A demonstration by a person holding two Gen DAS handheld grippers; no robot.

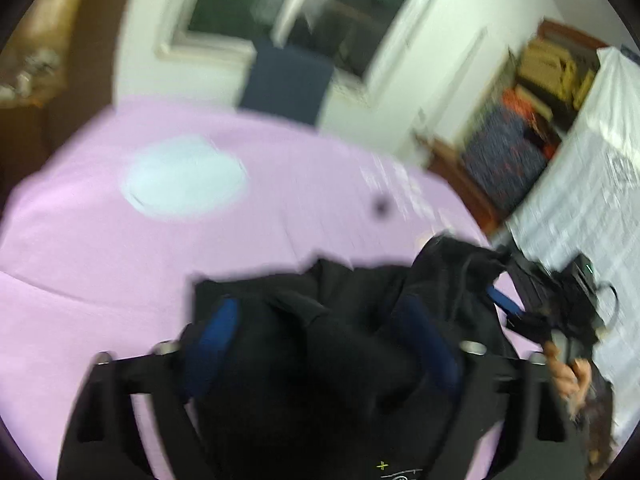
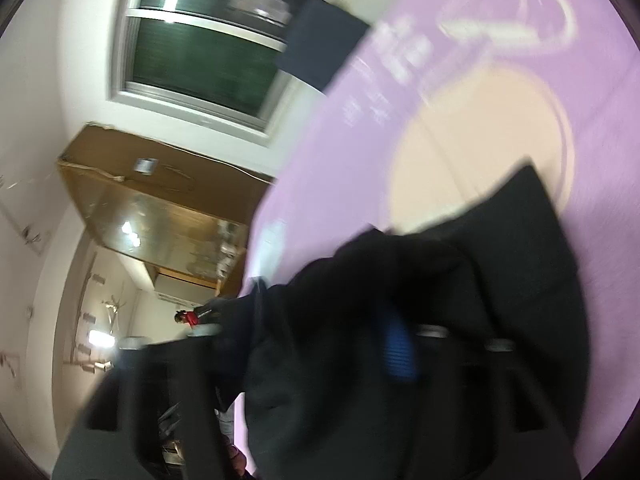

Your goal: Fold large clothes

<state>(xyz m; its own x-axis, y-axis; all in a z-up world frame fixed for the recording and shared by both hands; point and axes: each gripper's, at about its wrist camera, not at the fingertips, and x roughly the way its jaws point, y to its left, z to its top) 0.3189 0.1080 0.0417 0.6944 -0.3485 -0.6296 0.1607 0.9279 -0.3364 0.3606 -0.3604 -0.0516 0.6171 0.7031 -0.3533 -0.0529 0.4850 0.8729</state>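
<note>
black garment bunched on pink sheet, folding unfinished | left gripper released, cloth between fingers | right gripper jaws spread, cloth draped over

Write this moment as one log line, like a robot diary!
step: folding | left claw: open, black garment between fingers | right claw: open, garment draped over it | surface: pink sheet | blur: heavy

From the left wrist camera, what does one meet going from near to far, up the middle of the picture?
Left gripper → black garment → pink bed sheet → dark blue cushion → window.
</note>
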